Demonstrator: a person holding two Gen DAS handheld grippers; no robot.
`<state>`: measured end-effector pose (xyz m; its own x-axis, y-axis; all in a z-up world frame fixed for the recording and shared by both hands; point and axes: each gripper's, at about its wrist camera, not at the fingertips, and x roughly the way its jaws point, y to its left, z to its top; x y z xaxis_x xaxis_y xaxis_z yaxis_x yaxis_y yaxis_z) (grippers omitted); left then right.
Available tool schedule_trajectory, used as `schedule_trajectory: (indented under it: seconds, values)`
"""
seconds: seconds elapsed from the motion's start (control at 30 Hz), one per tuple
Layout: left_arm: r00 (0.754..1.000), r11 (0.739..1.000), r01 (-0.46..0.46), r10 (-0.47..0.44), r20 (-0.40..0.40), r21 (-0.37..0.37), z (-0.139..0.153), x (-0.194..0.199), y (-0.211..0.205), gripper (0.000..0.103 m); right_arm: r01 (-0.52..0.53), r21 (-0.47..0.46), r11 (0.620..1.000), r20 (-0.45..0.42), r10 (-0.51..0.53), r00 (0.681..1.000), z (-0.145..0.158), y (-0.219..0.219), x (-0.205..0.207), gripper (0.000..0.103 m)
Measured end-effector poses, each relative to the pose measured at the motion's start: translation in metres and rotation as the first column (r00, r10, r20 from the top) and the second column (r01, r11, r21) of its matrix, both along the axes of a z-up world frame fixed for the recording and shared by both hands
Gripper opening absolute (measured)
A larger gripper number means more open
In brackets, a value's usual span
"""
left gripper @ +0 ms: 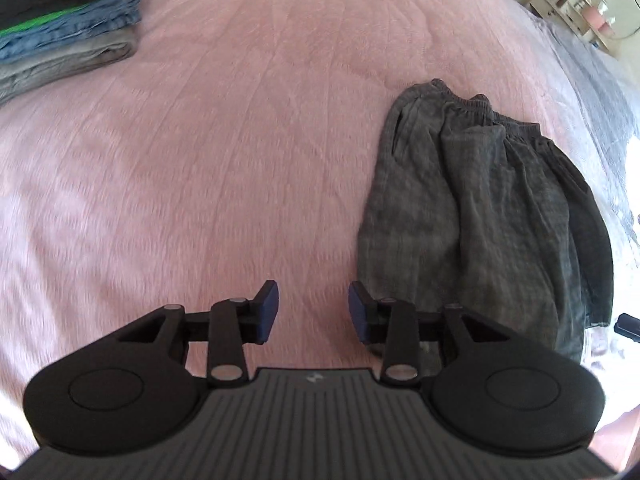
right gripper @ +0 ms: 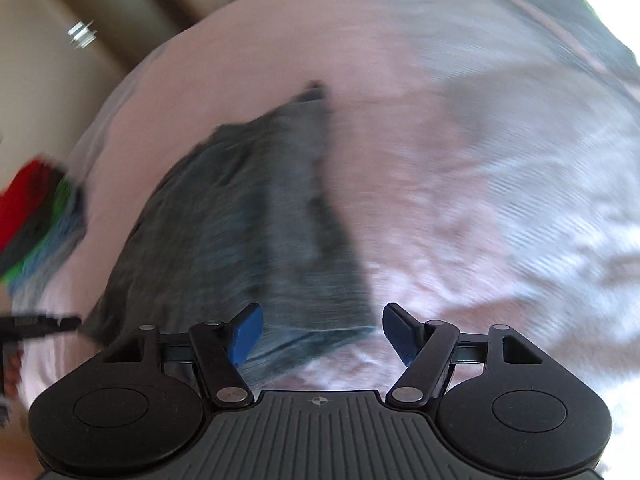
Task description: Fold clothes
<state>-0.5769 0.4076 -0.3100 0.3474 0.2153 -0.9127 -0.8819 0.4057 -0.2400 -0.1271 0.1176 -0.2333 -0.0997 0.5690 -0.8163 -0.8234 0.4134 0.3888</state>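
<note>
Dark grey shorts [left gripper: 476, 216] lie folded lengthwise on the pink bedspread [left gripper: 240, 140], elastic waistband at the far end. My left gripper [left gripper: 313, 310] hangs above the spread just left of the shorts' near hem, jaws apart, nothing between the blue pads. In the right wrist view the same shorts [right gripper: 248, 232] appear blurred, stretching away from my right gripper [right gripper: 322, 334]. Its jaws stand wide apart over the near hem, and the pads do not press on the cloth.
A stack of folded clothes [left gripper: 68, 28], grey, blue, green and dark, sits at the far left of the bed; it shows again, topped with red, [right gripper: 36, 220] in the right wrist view. Shelves with small items [left gripper: 592, 4] stand beyond the bed. The other gripper's tip [right gripper: 36, 326] pokes in at the left.
</note>
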Motion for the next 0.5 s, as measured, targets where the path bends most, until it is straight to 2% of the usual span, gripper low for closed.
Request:
schedule_trajectory:
  seconds: [0.07,0.1,0.13,0.17,0.2,0.23,0.3,0.33,0.37,0.4,0.43,0.5]
  values:
    - [1.000,1.000,-0.009,0.009,0.003,0.003,0.000,-0.001,-0.008,0.034,-0.071,-0.004,0.998,0.062,0.071,0.996,-0.008,0.012,-0.013,0.071]
    - [1.000,1.000,-0.012,0.012,0.006,0.007,0.000,0.001,-0.010,0.034,-0.086,-0.029,0.996,0.102,0.089,0.991,-0.013,0.018,-0.016,0.067]
    - [1.000,1.000,-0.012,0.012,0.009,0.011,0.000,0.001,-0.013,0.034,-0.065,-0.053,0.996,0.129,0.071,0.989,-0.018,0.022,-0.014,0.028]
    - [1.000,1.000,-0.010,0.010,0.010,0.016,0.001,0.004,-0.015,0.034,0.017,-0.064,0.998,0.114,-0.010,0.993,-0.025,0.020,-0.001,0.001]
    - [1.000,1.000,-0.009,0.009,0.009,0.026,0.001,0.005,-0.017,0.034,0.110,-0.073,0.991,0.096,-0.102,0.990,-0.032,0.016,0.012,0.001]
    - [1.000,0.999,-0.009,0.009,0.009,0.037,0.003,0.006,-0.019,0.034,0.247,-0.076,0.966,0.063,-0.242,0.968,-0.036,0.002,0.030,0.001]
    - [1.000,0.998,-0.017,0.017,0.012,0.054,0.006,0.004,-0.023,0.039,0.415,-0.120,0.902,0.000,-0.418,0.908,-0.042,-0.030,0.059,0.006]
    - [0.999,0.998,-0.029,0.028,0.015,0.058,0.007,0.002,-0.025,0.043,0.492,-0.147,0.858,-0.029,-0.501,0.865,-0.045,-0.046,0.073,0.022]
    - [0.999,0.997,-0.046,0.044,0.020,0.057,0.007,-0.002,-0.027,0.044,0.556,-0.170,0.814,-0.052,-0.571,0.820,-0.047,-0.061,0.085,0.054]
    - [0.998,0.996,-0.064,0.063,0.027,0.054,0.007,-0.005,-0.029,0.045,0.573,-0.164,0.803,-0.064,-0.588,0.806,-0.046,-0.074,0.088,0.067]
    - [0.996,0.995,-0.085,0.084,0.033,0.048,0.006,-0.009,-0.031,0.045,0.585,-0.158,0.795,-0.076,-0.601,0.796,-0.045,-0.085,0.091,0.073]
    - [0.989,0.990,-0.136,0.135,0.056,0.023,0.004,-0.016,-0.034,0.046,0.565,-0.136,0.814,-0.104,-0.578,0.809,-0.042,-0.097,0.090,0.073]
